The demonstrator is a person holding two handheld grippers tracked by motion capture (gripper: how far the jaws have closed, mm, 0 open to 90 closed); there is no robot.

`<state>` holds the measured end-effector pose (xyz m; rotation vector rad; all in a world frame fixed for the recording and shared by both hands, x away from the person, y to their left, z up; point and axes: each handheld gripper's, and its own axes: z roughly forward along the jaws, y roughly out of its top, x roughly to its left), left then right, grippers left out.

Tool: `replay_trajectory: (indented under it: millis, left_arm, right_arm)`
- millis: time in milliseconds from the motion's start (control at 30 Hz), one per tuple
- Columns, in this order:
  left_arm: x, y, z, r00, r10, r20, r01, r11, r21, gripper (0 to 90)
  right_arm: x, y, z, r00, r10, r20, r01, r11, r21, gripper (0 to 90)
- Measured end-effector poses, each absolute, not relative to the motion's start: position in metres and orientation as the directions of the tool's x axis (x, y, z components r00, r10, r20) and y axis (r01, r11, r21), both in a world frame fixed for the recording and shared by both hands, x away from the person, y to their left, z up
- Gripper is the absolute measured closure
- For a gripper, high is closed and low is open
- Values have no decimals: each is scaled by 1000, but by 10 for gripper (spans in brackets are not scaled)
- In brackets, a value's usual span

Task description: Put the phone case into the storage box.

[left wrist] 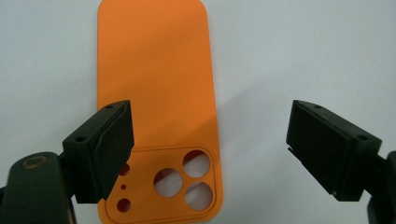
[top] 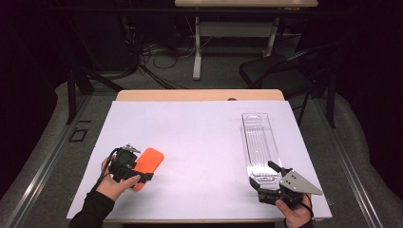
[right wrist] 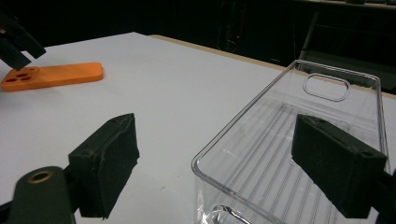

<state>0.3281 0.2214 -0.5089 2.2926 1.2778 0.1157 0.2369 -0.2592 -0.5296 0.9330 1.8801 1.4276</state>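
Note:
An orange phone case [left wrist: 154,79] lies flat on the white table cover, its camera-hole end nearest me. My left gripper [left wrist: 210,112] hovers over that end with its jaws wide apart and no pad touching the case. From above, the left gripper [top: 142,176] sits at the case's [top: 151,159] near end. A long clear plastic tray [top: 259,142] lies at the right. My right gripper [top: 267,183] is at the tray's near end. In its own view the right gripper [right wrist: 219,140] stands open, straddling the near corner of the tray [right wrist: 261,154] without pressing on it. The orange case [right wrist: 56,74] lies far off.
The white cover [top: 199,137] spreads over most of a wooden table [top: 199,95]. Behind the table stand a black chair [top: 280,71] and another table's legs [top: 197,47], with cables on the floor [top: 157,52].

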Motion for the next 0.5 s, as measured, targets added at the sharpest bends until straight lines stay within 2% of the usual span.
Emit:
replay_trajectory:
  millis: [267, 333, 433, 500]
  left_arm:
    - [336, 223, -510, 547, 804, -232, 796, -414, 441, 68]
    - [338, 223, -510, 556, 799, -231, 796, -431, 426, 63]
    - [339, 221, -510, 567, 791, -230, 793, -448, 413, 3]
    - [341, 220, -510, 566, 794, -223, 794, -452, 407, 3]
  right_arm:
    - [237, -259, -530, -578, 815, -42, 178, 176, 968, 141]
    - [237, -259, -530, -578, 815, -39, 182, 176, 968, 141]
    - [237, -259, -530, -579, 814, -40, 181, 177, 967, 141]
    - [237, -259, -530, -579, 814, -39, 182, 176, 967, 141]
